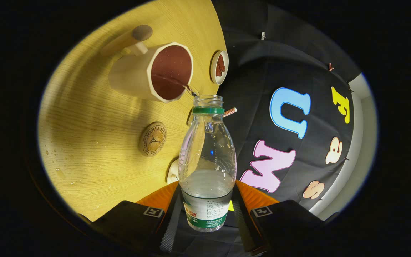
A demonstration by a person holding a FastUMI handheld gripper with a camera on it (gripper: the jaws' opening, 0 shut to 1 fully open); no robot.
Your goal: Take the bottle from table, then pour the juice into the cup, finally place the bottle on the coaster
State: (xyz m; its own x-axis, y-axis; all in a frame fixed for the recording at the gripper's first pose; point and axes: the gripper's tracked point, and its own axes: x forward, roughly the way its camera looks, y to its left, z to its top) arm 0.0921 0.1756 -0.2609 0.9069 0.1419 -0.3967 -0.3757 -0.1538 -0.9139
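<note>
A clear, uncapped bottle, green-collared and partly filled, is clamped between the gripper fingers, its mouth held beside the cup rim.

Warm bright light on the wooden table, cup casting soft shadow, fisheye bending at edges, focus sharp.

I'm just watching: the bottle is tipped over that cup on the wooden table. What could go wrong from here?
1. The bottle, clamped between the gripper fingers, has its open mouth right at the cup rim, so the thin stream could miss and wet the table, where droplets already lie.
2. The mouth might knock the cup.
3. The coaster is small, so the bottle could be set down off-centre and tip.
</note>
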